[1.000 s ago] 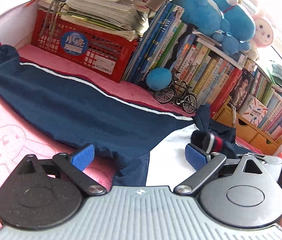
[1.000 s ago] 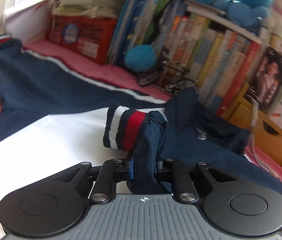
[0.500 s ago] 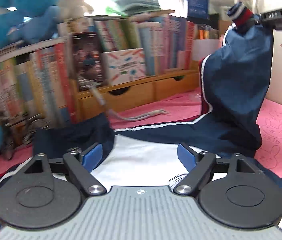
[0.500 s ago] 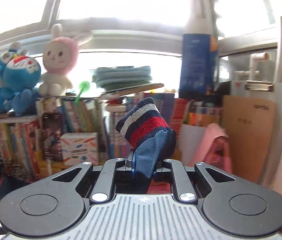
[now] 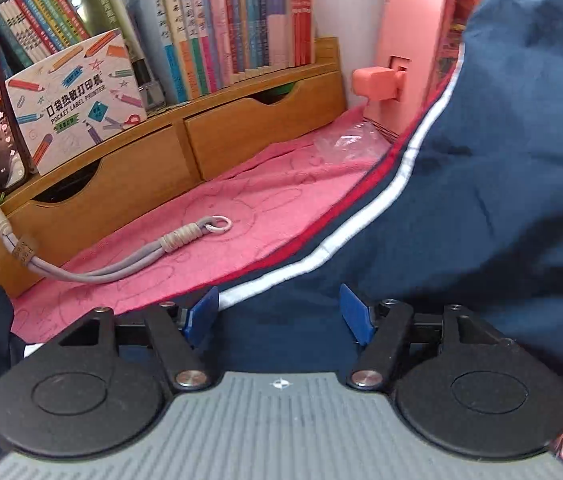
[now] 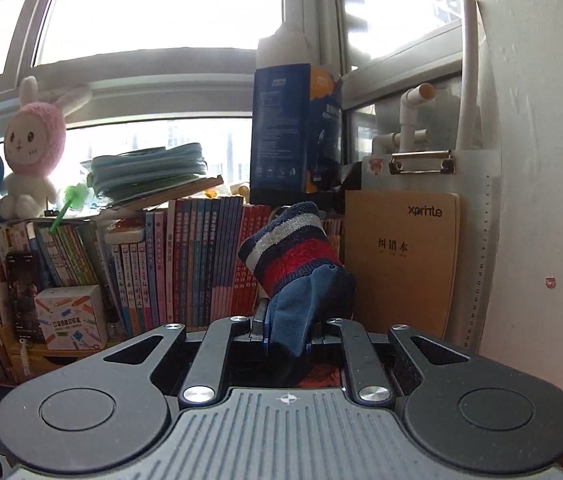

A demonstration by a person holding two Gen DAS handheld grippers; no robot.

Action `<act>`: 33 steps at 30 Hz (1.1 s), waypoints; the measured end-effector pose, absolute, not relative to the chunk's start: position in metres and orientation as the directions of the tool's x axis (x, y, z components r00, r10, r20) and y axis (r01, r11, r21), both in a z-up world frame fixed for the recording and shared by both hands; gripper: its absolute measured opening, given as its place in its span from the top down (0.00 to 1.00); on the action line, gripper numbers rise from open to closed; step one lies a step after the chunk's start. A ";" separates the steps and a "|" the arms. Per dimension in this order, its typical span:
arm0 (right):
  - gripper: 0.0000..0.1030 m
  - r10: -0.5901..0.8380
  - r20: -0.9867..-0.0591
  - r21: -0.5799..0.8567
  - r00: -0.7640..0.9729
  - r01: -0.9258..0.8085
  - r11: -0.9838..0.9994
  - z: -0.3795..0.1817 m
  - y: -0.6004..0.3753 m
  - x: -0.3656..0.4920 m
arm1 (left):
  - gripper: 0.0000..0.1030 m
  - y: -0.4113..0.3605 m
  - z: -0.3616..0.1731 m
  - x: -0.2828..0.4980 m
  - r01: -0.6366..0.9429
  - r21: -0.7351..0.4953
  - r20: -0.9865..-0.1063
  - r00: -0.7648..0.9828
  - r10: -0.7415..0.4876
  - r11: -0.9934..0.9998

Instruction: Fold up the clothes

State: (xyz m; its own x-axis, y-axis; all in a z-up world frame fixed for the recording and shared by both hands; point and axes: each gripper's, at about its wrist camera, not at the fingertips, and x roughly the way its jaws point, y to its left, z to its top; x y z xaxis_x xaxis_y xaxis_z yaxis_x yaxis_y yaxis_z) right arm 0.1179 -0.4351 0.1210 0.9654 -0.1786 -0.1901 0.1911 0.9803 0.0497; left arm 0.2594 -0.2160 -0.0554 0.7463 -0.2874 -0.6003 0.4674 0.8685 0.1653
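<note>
Right gripper [image 6: 287, 330]: jaws pinched on the sleeve [image 6: 301, 276], held raised.
Left gripper [image 5: 279, 314]: jaws spread over the jacket [image 5: 501, 184].
Progress: jacket partly lifted, no finished fold shown.

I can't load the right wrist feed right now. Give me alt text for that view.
The right gripper is shut on a navy sleeve, whose red, white and navy striped cuff sticks up above the fingers. Behind it are a row of books, a brown notebook and a bright window.

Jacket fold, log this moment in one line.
right gripper: shut on sleeve, raised | left gripper: open over jacket
</note>
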 end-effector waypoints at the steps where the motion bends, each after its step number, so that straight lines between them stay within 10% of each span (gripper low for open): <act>1: 0.84 -0.178 -0.185 0.046 0.966 0.189 0.981 0.121 -0.434 0.118 | 0.34 -0.212 -0.052 0.256 0.476 0.152 -0.603 0.739 -0.301 0.866; 14: 0.84 -0.133 -0.179 0.102 0.975 0.153 0.983 0.111 -0.433 0.111 | 0.44 -0.178 -0.039 0.184 0.656 0.085 -0.658 0.602 -0.452 0.750; 33: 0.84 0.277 -0.125 0.266 0.953 -0.237 0.934 0.159 -0.351 0.130 | 0.31 -0.125 -0.037 0.252 0.268 -0.201 -0.581 0.741 -0.335 0.942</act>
